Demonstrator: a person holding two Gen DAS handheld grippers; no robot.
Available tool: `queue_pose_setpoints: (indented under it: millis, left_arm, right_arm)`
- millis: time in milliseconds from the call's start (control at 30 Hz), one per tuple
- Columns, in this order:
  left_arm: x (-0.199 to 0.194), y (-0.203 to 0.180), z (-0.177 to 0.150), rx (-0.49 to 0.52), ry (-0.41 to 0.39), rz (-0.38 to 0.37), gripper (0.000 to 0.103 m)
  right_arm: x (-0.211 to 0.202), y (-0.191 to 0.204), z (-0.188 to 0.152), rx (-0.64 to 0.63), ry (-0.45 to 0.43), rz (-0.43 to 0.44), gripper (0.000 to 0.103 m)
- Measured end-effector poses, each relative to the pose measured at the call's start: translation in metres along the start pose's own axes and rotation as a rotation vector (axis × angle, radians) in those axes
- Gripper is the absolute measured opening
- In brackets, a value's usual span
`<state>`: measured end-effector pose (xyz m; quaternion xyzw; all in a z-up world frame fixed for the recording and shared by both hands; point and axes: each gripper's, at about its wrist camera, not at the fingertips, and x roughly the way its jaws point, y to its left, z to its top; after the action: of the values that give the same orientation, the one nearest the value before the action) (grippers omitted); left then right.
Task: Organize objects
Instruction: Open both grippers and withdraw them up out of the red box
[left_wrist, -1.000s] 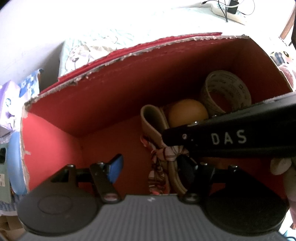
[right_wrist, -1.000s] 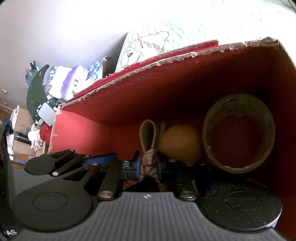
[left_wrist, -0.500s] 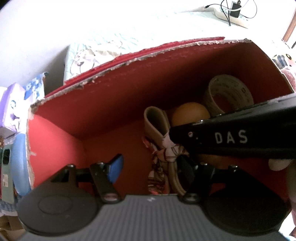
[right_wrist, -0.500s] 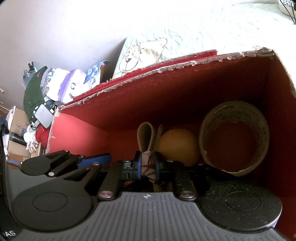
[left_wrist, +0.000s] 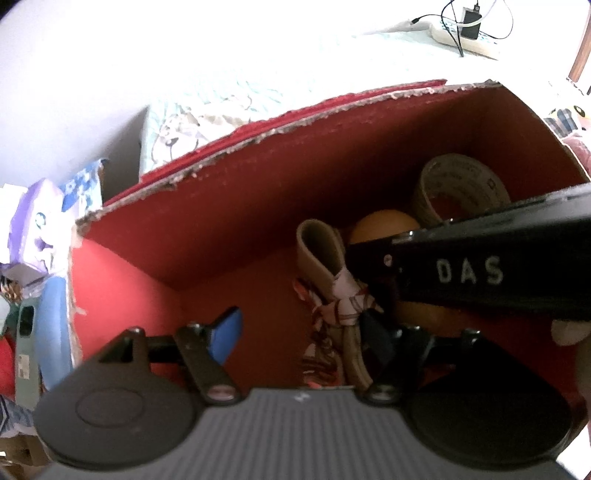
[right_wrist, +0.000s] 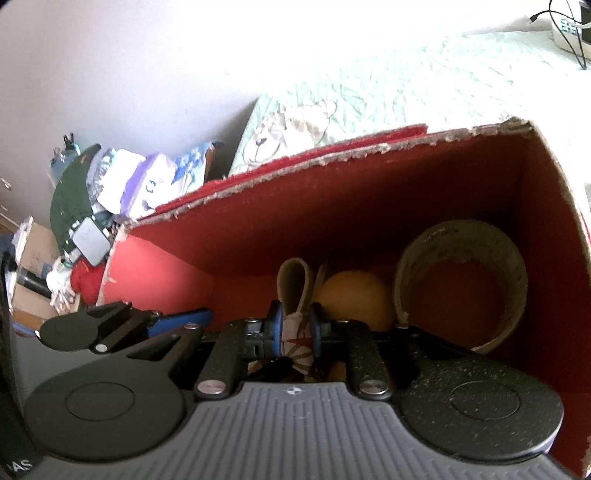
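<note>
A red cardboard box (left_wrist: 258, 136) (right_wrist: 332, 155) stands open on a bed. Inside it lie a beige strap (left_wrist: 317, 251) (right_wrist: 291, 280) with a patterned scarf (left_wrist: 343, 295) (right_wrist: 297, 332) tied round it, an orange ball (left_wrist: 384, 225) (right_wrist: 354, 299) and a brown tape ring (left_wrist: 461, 177) (right_wrist: 461, 236) at the right. My right gripper (right_wrist: 295, 326) reaches into the box. Its jaws are opening, with the scarf knot still touching both pads. My left gripper (left_wrist: 301, 336) hangs inside the box to the left of it, jaws opening wide; the strap lies by its right finger, ungripped.
The right gripper's black body (left_wrist: 469, 273) crosses the left wrist view over the ball. The box rests on a pale green sheet with a bear pillow (right_wrist: 291, 125) behind it. Bags and clothes pile up at the left (right_wrist: 110, 184). A power strip with cables (left_wrist: 469, 29) lies far back.
Both views have tipped up slightly, showing more of the bed beyond the box. The right jaws narrowed on the scarf knot and now stand a little wider.
</note>
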<state>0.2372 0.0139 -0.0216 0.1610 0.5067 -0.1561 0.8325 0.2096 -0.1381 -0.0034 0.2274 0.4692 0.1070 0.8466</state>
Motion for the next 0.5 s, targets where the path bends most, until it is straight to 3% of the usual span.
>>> queue_pose_setpoints:
  millis: [300,500]
  left_arm:
    - [-0.006,-0.003,-0.003,0.006,-0.055,0.034,0.08]
    - [-0.023,-0.003,-0.008,-0.01,-0.118,0.085,0.079]
  right_arm:
    - [-0.009,0.001,-0.002,0.002,-0.072,-0.045,0.022]
    - [-0.018,0.002,-0.005,-0.026,-0.116,-0.014,0.023]
